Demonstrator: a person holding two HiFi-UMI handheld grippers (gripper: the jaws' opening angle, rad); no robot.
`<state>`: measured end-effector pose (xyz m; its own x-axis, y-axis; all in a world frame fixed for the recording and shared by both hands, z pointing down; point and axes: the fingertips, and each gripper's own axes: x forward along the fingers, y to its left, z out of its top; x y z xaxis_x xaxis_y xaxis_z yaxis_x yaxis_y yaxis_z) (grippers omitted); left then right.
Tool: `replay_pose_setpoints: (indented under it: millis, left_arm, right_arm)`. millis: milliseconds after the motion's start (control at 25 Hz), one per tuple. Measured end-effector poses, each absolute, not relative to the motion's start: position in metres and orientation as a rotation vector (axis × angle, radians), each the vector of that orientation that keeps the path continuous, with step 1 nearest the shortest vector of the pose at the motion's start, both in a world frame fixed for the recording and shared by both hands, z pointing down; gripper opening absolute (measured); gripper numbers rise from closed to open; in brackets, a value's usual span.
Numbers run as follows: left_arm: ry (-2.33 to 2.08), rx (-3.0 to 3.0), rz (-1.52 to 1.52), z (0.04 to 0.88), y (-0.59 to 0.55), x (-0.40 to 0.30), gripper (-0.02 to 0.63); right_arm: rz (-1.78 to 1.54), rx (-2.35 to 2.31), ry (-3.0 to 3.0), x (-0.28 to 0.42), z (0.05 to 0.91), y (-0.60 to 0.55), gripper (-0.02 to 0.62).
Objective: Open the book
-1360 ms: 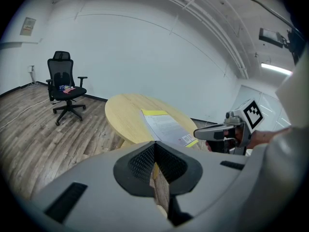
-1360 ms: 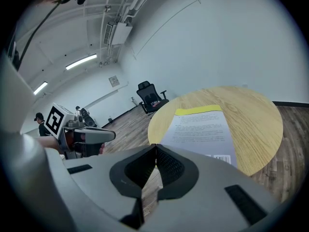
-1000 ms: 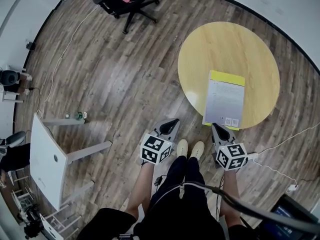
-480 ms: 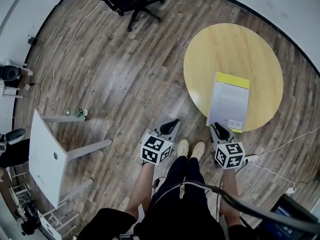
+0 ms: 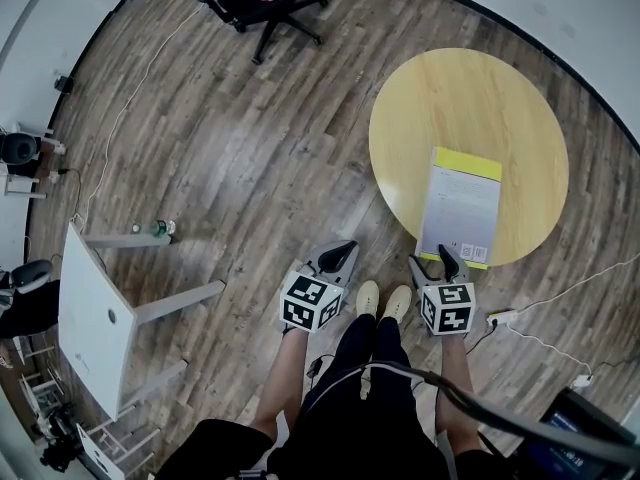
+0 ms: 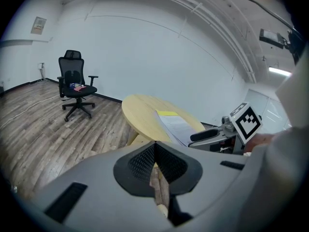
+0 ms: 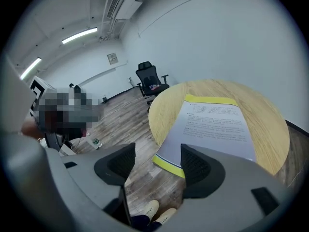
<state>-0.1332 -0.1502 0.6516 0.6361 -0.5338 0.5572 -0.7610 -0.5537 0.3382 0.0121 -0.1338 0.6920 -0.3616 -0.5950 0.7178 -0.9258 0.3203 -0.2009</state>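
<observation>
In a room with a wood-plank floor, a round yellow bench (image 5: 450, 98) carries the book (image 5: 460, 208), which lies flat and closed at the bench's near edge, so the opening has not yet begun. The right gripper (image 5: 433, 260) sits just before that edge; its jaws have just been opening and stand wide with nothing between them. The left gripper (image 5: 346, 248) hangs apart over the floor, jaws together and empty. By my judgement, catching the cover and turning it over is all still to do.

A round yellow wooden table (image 5: 450, 98) stands on a plank floor (image 5: 240, 168). One closed book (image 5: 460, 208) lies flat on it, at about 5 o'clock from the centre (pale printed cover up, yellow strips at 12 and 6 o'clock), with its near end at the rim.
</observation>
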Motion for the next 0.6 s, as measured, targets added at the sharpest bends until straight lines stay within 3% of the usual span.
replay_pose_setpoints:
  millis: [600]
  left_arm:
    - [-1.021,2.272,0.518,0.657,-0.157,-0.144,-0.002]
  right_arm:
    - [0.825,1.290,-1.968,0.008,0.713,-0.133,0.273]
